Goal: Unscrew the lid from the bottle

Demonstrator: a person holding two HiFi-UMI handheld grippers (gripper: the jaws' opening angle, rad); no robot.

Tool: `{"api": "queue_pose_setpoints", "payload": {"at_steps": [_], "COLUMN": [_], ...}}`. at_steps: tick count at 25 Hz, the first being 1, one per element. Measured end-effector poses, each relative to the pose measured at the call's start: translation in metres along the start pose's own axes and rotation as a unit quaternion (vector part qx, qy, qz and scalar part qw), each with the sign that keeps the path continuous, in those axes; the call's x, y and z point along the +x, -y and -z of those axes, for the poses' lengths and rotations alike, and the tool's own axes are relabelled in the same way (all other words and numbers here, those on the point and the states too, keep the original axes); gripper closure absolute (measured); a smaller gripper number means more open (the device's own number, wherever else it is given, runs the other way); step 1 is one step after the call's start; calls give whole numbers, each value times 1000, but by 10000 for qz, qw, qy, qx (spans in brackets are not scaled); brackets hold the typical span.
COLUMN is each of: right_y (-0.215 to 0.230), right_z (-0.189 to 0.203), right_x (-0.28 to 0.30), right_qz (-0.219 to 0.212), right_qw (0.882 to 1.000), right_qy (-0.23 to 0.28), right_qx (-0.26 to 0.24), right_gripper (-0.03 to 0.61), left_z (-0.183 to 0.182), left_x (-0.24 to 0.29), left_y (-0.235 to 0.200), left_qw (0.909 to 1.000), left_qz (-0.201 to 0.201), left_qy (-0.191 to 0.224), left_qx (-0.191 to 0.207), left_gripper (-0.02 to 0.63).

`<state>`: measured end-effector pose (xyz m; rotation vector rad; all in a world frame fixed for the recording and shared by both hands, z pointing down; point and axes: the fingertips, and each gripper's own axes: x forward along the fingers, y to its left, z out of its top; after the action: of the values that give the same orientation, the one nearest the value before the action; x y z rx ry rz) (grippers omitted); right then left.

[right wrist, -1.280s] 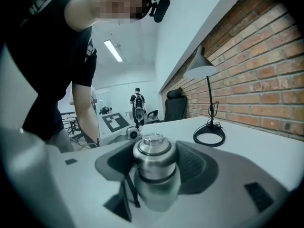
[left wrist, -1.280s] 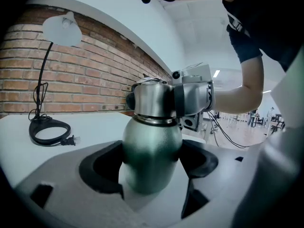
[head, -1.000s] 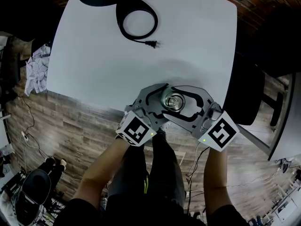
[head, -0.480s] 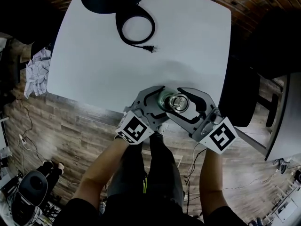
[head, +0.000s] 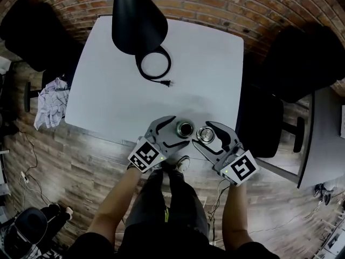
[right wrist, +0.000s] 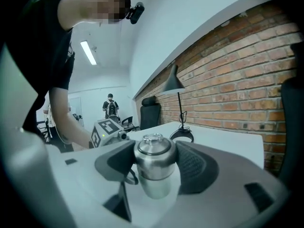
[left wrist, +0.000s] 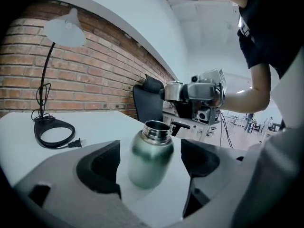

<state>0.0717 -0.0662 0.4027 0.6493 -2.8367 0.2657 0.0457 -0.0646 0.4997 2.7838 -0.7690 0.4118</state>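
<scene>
The steel bottle [head: 185, 128] stands on the white table [head: 108, 85] near its front edge, its mouth uncovered. It sits between the jaws of my left gripper [head: 179, 130], which are opening. In the left gripper view a gap shows on each side of the bottle [left wrist: 151, 156], so neither pad touches it. My right gripper [head: 206, 135] is just right of the bottle, shut on the steel lid [head: 205, 135]. In the right gripper view the lid [right wrist: 153, 163] is pinched between both pads, lifted free of the bottle.
A black desk lamp [head: 137, 23] and its coiled cord [head: 153, 65] stand at the table's far side. Black chairs [head: 302, 63] flank the table, with a brick wall behind. A cloth [head: 51, 99] lies on the wooden floor at the left.
The lid has come off the bottle. My right gripper has carried it to the right, and the left jaws no longer hug the bottle. The head view has tipped up toward the far wall.
</scene>
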Motion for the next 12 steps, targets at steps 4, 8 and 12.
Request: {"api": "queue_pose_setpoints", "payload": {"at_steps": [4,8,12], "right_y": [3,-10,-20], "right_z": [-8,-14,-30], "right_x": [-23,-39,-57], "right_qz": [375,564,787], "right_qw": [9989,9968,9959], "right_qy": [-139,-426,-276], "right_qx": [-235,-378,-349], "right_gripper": [308,308,308], "left_z": [-11,-21,-40], "left_x": [-24,-49,-74], "left_y": [15,33,34], "left_qw": [9999,9991,9992], "left_qz": [142,325,-46], "left_qy": [-32,34,138], "left_qx": [-89,-286,-378], "left_gripper": [238,241,242]}}
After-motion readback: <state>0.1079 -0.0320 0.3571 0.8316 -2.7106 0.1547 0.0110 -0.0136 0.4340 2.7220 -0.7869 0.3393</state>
